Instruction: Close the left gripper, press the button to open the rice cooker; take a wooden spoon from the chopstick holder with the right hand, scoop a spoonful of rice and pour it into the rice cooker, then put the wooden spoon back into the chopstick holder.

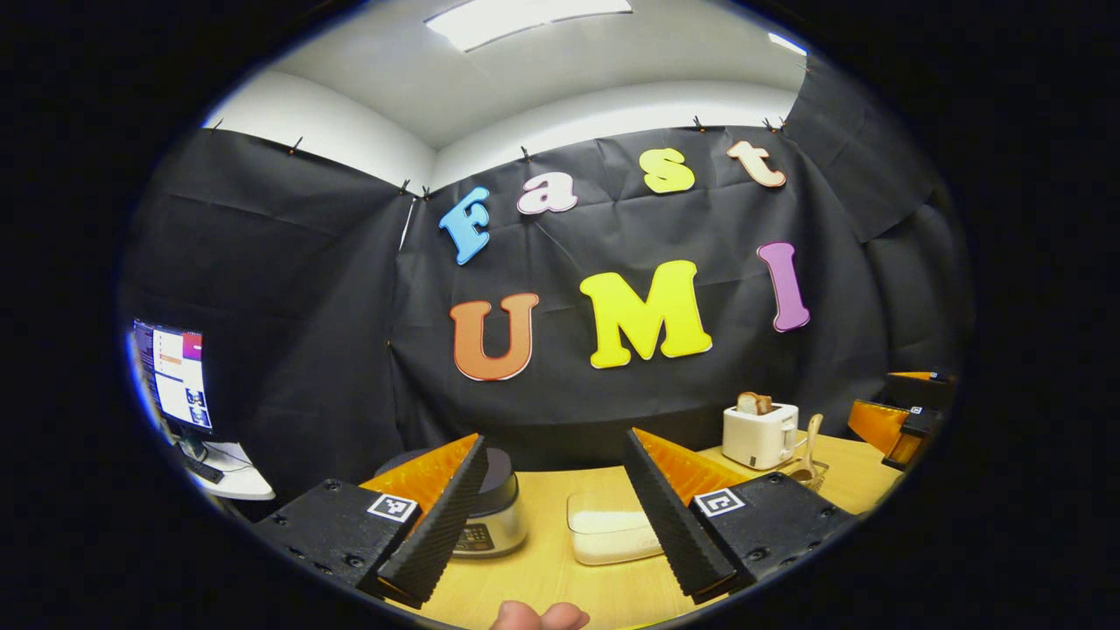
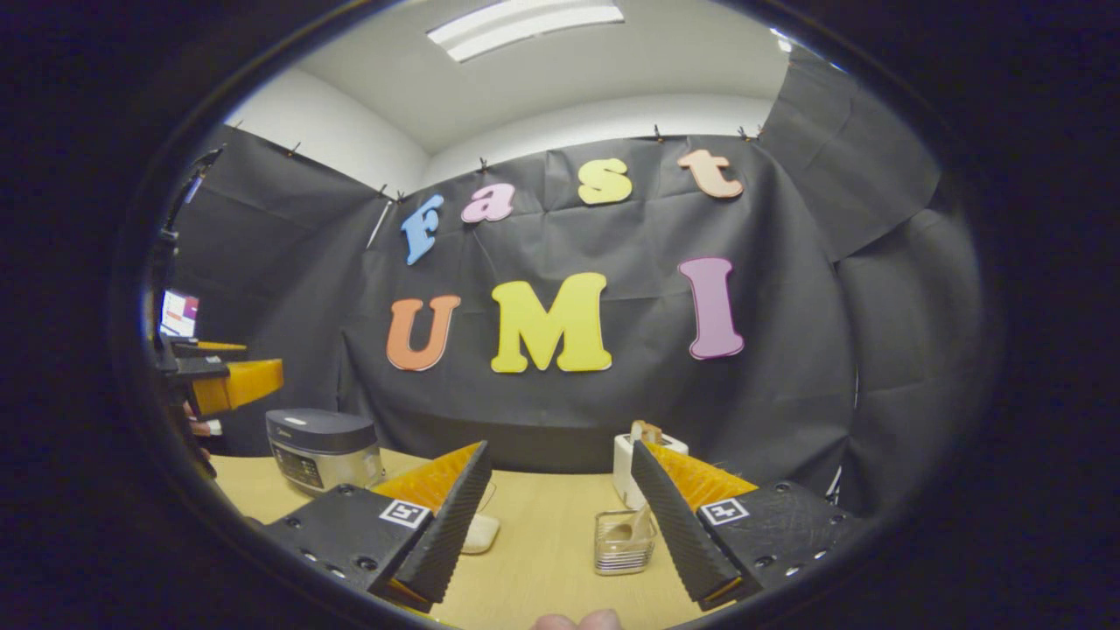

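Nearby, toaster [image 1: 759, 435] behind chopstick holder [image 2: 624, 542], monitor [image 1: 174, 374] far left

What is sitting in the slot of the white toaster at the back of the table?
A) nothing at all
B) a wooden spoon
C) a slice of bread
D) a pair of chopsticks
C: in the left gripper view a browned slice of bread sticks up out of the top of the white toaster, while the wooden spoon stands apart, in the holder beside it.
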{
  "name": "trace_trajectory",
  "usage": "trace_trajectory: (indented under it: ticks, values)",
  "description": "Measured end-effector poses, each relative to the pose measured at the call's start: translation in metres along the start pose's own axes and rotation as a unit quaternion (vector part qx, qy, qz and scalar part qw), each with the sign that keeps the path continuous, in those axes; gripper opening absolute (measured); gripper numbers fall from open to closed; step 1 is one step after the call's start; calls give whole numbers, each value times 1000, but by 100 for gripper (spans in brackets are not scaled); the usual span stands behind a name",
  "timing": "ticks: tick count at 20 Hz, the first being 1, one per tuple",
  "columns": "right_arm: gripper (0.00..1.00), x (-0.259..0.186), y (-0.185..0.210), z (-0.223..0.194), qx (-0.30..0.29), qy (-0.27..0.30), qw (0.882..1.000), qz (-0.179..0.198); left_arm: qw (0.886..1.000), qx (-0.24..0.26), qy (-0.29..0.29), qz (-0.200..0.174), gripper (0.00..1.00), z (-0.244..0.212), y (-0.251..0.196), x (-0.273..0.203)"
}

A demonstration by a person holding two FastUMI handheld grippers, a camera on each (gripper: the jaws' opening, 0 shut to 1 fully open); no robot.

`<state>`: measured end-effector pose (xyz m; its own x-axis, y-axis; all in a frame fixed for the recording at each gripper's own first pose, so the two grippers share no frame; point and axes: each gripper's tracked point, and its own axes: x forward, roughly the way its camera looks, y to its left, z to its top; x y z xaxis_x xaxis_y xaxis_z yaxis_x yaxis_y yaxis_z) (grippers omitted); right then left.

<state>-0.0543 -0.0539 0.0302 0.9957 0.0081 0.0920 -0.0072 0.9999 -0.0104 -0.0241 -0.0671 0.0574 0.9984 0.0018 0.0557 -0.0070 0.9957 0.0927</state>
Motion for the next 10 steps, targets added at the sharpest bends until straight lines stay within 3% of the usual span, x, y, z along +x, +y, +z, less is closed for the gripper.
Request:
trace_trajectory:
  ticks: [2,4,6,10]
  values:
    - [96,-7,4,5,-3,-13,1000,-5,1000,-16,6,-8,94,-9,-14,-9]
    - [92,-11,8,4,-8,-15,1000,-9,999,-34,14,-15,99,-19,-26,-16]
    - [96,-15,12,2,-1,-12,1000,-10,998,-41,24,-28,99,-30,-35,-20]
    - [92,-22,18,0,-10,-4,1000,-21,1000,-16,22,-12,99,-44,-23,-24]
